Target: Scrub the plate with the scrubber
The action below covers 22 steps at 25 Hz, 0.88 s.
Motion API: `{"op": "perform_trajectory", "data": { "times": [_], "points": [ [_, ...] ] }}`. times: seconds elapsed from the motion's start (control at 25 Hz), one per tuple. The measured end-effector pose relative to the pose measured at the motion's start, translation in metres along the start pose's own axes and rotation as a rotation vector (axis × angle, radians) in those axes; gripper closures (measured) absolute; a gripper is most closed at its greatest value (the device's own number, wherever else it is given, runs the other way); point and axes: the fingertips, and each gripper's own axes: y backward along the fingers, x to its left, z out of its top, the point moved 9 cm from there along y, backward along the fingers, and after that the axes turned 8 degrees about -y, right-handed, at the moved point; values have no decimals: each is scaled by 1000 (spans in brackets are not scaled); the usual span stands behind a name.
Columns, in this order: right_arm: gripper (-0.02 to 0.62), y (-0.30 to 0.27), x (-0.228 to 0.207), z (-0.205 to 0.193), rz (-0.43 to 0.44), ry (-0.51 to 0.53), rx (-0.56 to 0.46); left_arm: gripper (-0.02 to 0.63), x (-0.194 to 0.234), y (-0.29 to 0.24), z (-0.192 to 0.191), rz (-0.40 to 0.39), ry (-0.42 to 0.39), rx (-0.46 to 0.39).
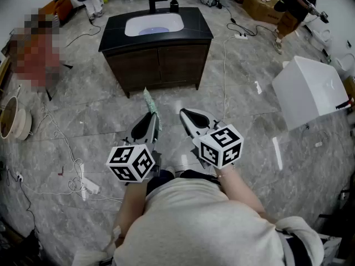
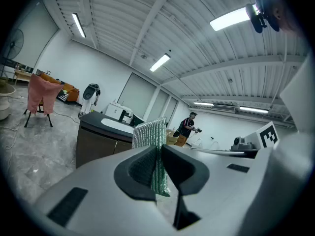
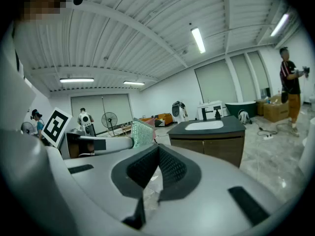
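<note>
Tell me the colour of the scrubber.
The scrubber is shiny silver-green; left gripper view shows it best.

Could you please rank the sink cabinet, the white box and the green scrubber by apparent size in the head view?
Largest: sink cabinet.
Then: white box.
Smallest: scrubber, by a clear margin.

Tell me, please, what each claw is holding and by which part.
The left claw grips the green scrubber by its near end, the rest poking out ahead. The right claw is shut on nothing.
</note>
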Motion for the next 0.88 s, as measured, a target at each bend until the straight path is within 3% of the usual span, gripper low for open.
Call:
{"op": "perform_trajectory", "data": {
  "times": [0.32, 0.56, 0.88],
  "points": [
    [592, 0, -7, -6, 19, -3, 36, 548, -5, -3, -4, 12, -5, 34],
    [591, 3, -10, -9, 50, -62, -6, 548, -11, -11, -10, 16, -2, 24],
    [557, 26, -30, -9, 24, -5, -7, 548, -36, -21, -17, -7, -20, 25]
  ]
}}
